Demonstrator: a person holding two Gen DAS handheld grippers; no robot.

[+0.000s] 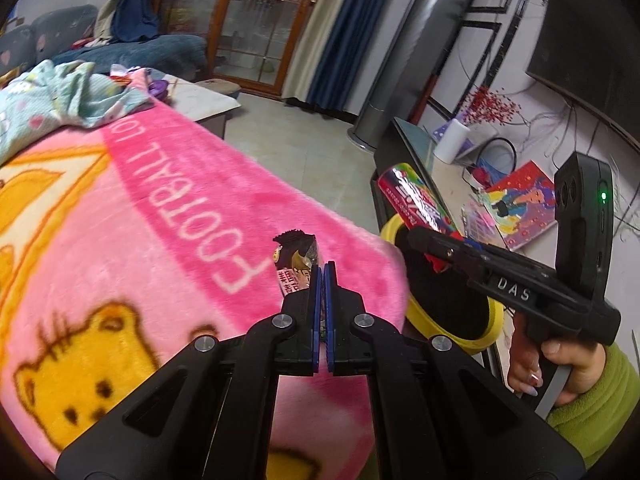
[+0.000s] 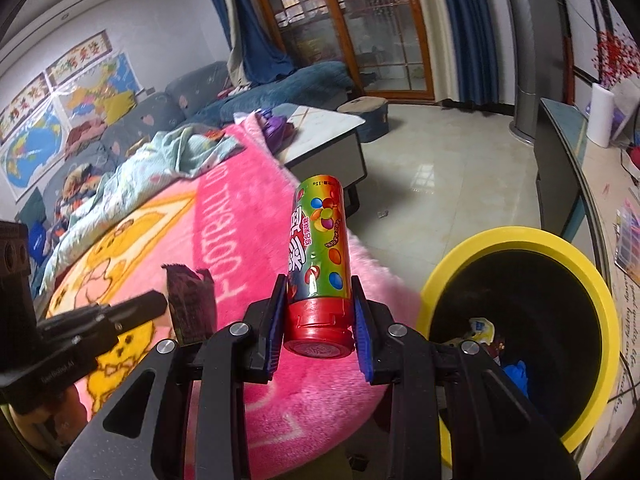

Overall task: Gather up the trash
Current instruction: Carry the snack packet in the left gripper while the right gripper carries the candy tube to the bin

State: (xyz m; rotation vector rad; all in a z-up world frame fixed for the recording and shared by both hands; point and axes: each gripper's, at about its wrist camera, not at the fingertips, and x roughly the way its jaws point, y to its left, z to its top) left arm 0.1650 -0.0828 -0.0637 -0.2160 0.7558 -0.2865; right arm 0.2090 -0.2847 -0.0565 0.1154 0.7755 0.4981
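In the left wrist view my left gripper is shut on a small dark and pink snack wrapper, held above the pink blanket. To its right, my right gripper holds a colourful candy tube over the yellow-rimmed black bin. In the right wrist view my right gripper is shut on the tube near its red cap. The bin stands at lower right with some trash inside. The left gripper is at the left, pinching the dark wrapper.
A person's hand in a green sleeve grips the right tool. Crumpled light-blue clothes lie on the blanket. A white-topped coffee table stands beyond. A TV stand with a paper roll and books is right of the bin.
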